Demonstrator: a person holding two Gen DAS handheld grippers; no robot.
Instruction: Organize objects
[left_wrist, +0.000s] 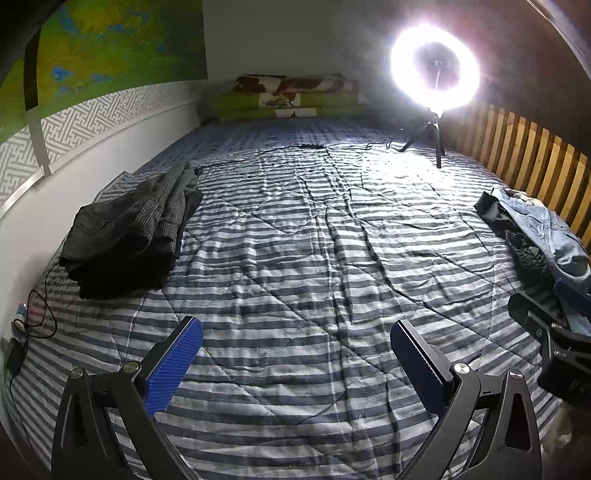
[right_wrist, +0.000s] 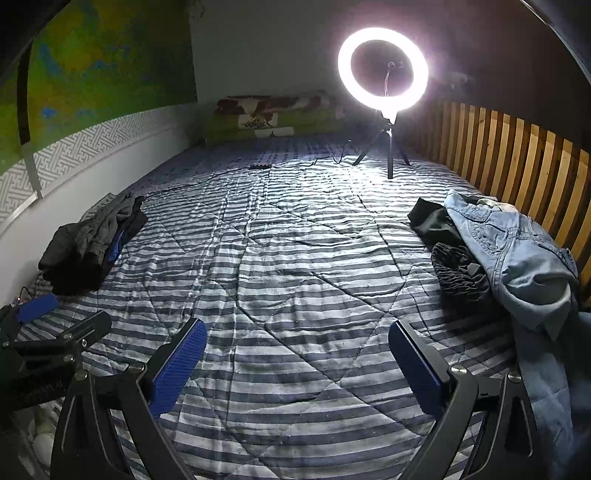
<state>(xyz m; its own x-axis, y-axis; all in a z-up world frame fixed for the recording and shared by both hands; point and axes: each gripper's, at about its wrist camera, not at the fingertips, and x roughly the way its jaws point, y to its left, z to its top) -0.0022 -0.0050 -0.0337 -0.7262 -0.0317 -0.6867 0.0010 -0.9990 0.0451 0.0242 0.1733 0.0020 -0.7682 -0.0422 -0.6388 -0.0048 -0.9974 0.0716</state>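
A dark clothes pile (left_wrist: 129, 229) is seen at frame left on the striped bed (left_wrist: 295, 258); the denim pile (right_wrist: 517, 258) is fully shown only in the right view. Left claw (left_wrist: 295, 365) and right claw (right_wrist: 297, 365) are held apart, empty.

Both wrist views low over striped bed (left_wrist: 295, 240).

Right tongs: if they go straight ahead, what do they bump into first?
Probably just the blue-and-white striped quilt; the open right tongs point between the clothes piles, though depth is unclear.
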